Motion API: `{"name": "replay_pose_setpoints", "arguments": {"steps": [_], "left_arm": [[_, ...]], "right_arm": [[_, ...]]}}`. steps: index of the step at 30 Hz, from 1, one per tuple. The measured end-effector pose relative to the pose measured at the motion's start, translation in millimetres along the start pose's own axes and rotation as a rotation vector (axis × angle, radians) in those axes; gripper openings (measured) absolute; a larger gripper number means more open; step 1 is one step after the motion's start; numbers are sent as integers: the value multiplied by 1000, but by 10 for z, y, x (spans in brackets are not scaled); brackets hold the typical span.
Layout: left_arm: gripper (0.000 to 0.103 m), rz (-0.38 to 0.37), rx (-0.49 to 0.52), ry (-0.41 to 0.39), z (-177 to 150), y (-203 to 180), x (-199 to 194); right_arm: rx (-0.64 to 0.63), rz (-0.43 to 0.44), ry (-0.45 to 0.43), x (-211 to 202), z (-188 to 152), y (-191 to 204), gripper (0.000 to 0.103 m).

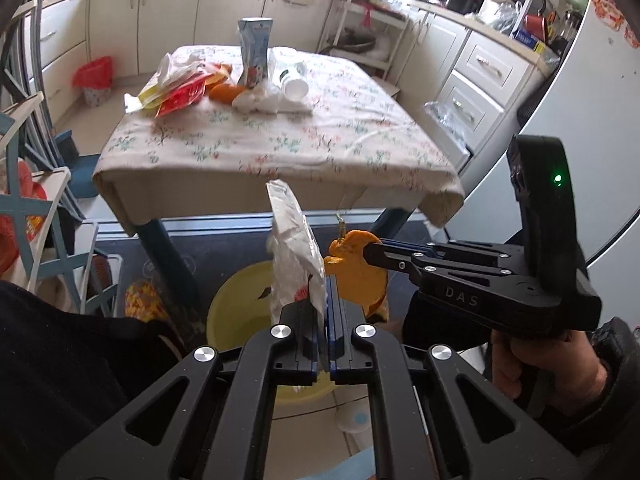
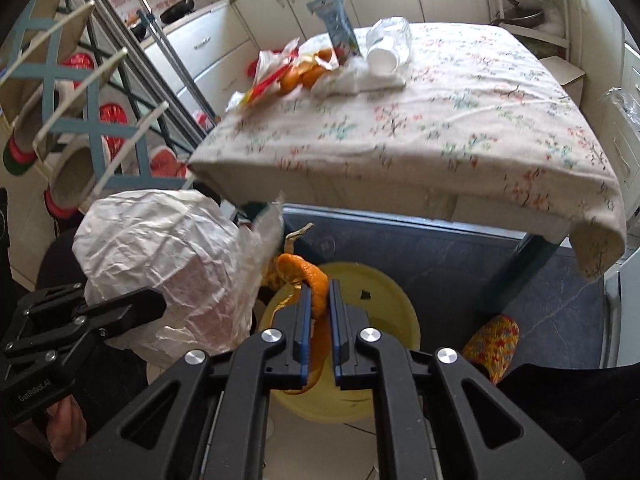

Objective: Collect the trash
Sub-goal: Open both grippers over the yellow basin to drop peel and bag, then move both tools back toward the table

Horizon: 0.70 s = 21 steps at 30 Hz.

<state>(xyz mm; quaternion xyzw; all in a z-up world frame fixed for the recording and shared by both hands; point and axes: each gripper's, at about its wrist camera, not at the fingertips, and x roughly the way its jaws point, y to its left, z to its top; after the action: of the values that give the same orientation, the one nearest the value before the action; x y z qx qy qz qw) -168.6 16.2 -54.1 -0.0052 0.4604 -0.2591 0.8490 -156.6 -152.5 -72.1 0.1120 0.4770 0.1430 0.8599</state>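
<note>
hanging over the yellow bin (image 2: 384,292), the left claw (image 1: 325,300) clamps a white wrapper (image 1: 294,256); beside it, the right claw (image 2: 319,300) grips orange peel (image 2: 308,276), jaws slightly apart.

my left gripper (image 1: 326,304): black linked arms, round silver screws, blue-edged pads | my right gripper (image 2: 320,312): same black frame, "DAS" lettering, small green light on its upright handle | my sleeves (image 1: 612,364): dark
</note>
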Motion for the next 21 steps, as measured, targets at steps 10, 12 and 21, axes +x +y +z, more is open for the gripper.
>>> {"name": "replay_pose_setpoints", "arguments": {"steps": [10, 12, 21], "left_arm": [[46, 78, 40, 32, -145, -67, 15], [50, 98, 50, 17, -140, -83, -18], [70, 234, 126, -69, -126, -180, -132]], "right_arm": [[-53, -30, 54, 78, -130, 112, 30], [-40, -39, 38, 53, -118, 76, 31], [-7, -64, -42, -72, -51, 15, 39]]}}
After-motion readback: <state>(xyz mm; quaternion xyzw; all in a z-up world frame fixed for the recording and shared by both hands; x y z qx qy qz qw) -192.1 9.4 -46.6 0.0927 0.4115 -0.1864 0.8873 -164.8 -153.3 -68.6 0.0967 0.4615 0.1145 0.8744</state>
